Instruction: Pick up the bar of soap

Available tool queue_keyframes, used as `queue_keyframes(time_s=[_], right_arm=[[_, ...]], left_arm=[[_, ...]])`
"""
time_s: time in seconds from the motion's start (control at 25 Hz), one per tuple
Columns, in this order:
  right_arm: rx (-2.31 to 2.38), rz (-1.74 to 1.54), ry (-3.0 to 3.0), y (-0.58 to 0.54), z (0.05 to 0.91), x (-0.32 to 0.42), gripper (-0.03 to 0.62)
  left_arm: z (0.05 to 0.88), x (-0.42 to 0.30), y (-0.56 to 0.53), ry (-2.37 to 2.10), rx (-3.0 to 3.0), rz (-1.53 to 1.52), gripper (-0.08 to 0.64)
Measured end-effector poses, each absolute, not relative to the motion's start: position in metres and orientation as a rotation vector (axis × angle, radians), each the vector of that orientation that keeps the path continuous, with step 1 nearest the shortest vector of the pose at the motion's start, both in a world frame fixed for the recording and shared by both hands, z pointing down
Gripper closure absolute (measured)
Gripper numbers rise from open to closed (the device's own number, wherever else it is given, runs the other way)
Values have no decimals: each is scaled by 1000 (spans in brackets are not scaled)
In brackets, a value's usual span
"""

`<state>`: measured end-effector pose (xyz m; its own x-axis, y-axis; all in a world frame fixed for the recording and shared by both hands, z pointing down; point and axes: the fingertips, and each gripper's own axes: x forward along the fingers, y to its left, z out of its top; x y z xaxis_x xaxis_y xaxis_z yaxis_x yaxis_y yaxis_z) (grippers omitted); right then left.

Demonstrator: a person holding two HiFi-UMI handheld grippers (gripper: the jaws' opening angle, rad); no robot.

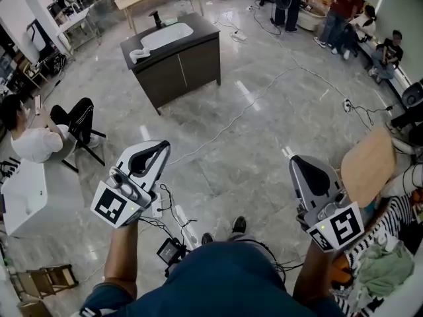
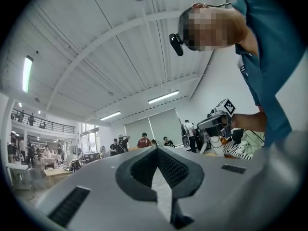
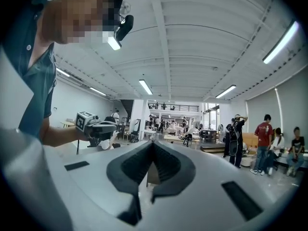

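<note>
Soap (image 1: 135,56), seemingly the pale block on the near-left corner of the sink cabinet (image 1: 188,63), is lying well apart from both grippers. Left gripper (image 1: 162,148) and right gripper (image 1: 295,161) are hovering level, jaws closed together on nothing. Open marble floor (image 1: 258,144) is stretching between them and the cabinet, with cables (image 1: 264,88) crossing it. A seated person (image 1: 36,140) is occupying the left edge.

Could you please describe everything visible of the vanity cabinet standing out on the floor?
The vanity cabinet is dark, with two closed front doors, standing upright on the glossy grey floor. Its top holds a white oval basin, a black faucet behind it, and a small white item at one corner.
</note>
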<state>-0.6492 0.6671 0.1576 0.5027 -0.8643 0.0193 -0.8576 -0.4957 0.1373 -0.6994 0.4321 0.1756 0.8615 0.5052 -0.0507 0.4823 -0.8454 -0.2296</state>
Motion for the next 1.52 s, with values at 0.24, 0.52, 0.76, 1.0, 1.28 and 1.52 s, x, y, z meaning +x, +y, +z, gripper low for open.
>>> queue_keyframes(time_s=[0.24, 0.52, 0.76, 1.0, 1.28, 1.52], right_arm=[[2597, -85, -1537, 692, 160, -591, 578], [2564, -96, -1578, 731, 156, -514, 578], [2579, -116, -1576, 744, 157, -462, 578], [2584, -106, -1540, 739, 158, -400, 578], [2585, -95, -1482, 710, 157, -326, 578], [2591, -70, -1479, 681, 161, -266, 578]], left_arm=[[170, -647, 459, -716, -2825, 158, 558], [157, -570, 513, -697, -2799, 193, 558], [162, -511, 536, -752, -2778, 168, 558], [165, -440, 535, -802, -2781, 191, 558], [175, -349, 508, -872, -2801, 227, 558], [171, -291, 480, -880, -2817, 250, 558]])
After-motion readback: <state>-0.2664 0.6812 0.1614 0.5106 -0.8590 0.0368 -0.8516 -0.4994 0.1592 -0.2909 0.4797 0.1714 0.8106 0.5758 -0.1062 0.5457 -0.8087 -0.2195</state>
